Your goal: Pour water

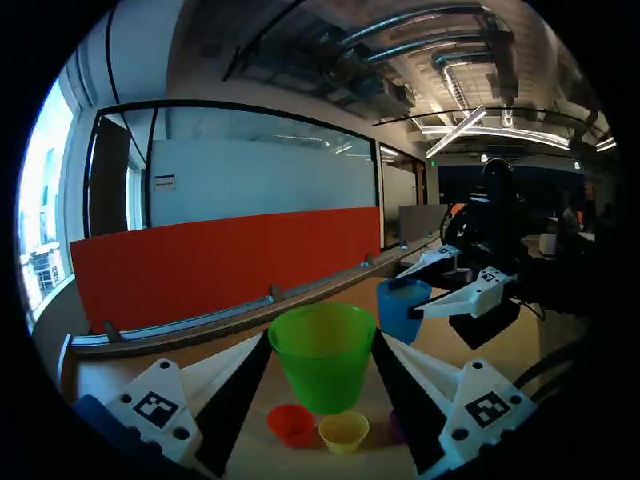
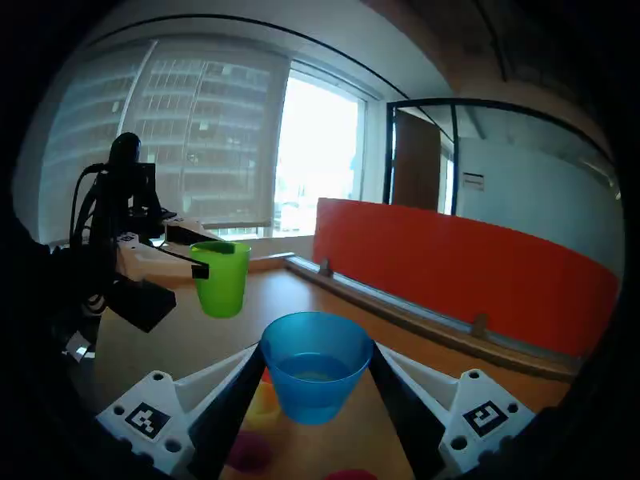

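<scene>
A green cup [image 1: 324,356] stands upright between the fingers of my left gripper [image 1: 320,360], which is shut on it above the wooden table [image 1: 104,376]. In the right gripper view the same green cup [image 2: 221,278] hangs at the left, held by the left gripper [image 2: 192,260]. My right gripper [image 2: 317,376] is shut on a blue cup [image 2: 316,376] with a little water in its bottom. The left gripper view has that blue cup [image 1: 402,308] to the right of the green one, with the right gripper [image 1: 436,292] on it.
Small cups sit on the table under the held ones: an orange one [image 1: 291,424], a yellow one [image 1: 344,431] and a purple one [image 1: 395,426]. An orange divider panel [image 1: 224,260] runs along the table's far edge. A window [image 2: 316,156] lies beyond.
</scene>
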A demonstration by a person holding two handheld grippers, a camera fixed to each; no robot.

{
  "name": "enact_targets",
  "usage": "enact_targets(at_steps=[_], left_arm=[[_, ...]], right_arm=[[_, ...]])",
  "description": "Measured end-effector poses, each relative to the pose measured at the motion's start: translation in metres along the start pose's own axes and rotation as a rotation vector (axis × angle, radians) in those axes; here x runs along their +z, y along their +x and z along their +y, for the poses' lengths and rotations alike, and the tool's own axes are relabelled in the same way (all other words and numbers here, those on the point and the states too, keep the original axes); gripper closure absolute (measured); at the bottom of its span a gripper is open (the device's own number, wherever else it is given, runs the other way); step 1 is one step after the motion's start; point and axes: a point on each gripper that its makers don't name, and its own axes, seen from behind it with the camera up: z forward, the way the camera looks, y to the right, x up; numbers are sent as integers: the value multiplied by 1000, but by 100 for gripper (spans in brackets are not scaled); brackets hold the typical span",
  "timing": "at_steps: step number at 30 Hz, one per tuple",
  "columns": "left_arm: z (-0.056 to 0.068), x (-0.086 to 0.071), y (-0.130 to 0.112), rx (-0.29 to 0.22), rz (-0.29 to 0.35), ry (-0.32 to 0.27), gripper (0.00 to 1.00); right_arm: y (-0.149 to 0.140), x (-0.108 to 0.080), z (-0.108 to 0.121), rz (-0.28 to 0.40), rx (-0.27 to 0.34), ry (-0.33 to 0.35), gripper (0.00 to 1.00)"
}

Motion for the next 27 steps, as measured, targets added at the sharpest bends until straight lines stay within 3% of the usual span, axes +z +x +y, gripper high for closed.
enact_targets(at_steps=[6, 18, 27], left_arm=[[4, -3, -1, 14, -7, -10, 11], [10, -3, -9, 25, -27, -23, 11], [17, -2, -13, 29, -37, -36, 11]], right_arm=[[2, 1, 0, 1, -29, -5, 8], [17, 2, -3, 15, -15, 14, 8], [26, 3, -3, 19, -69, 11, 8]])
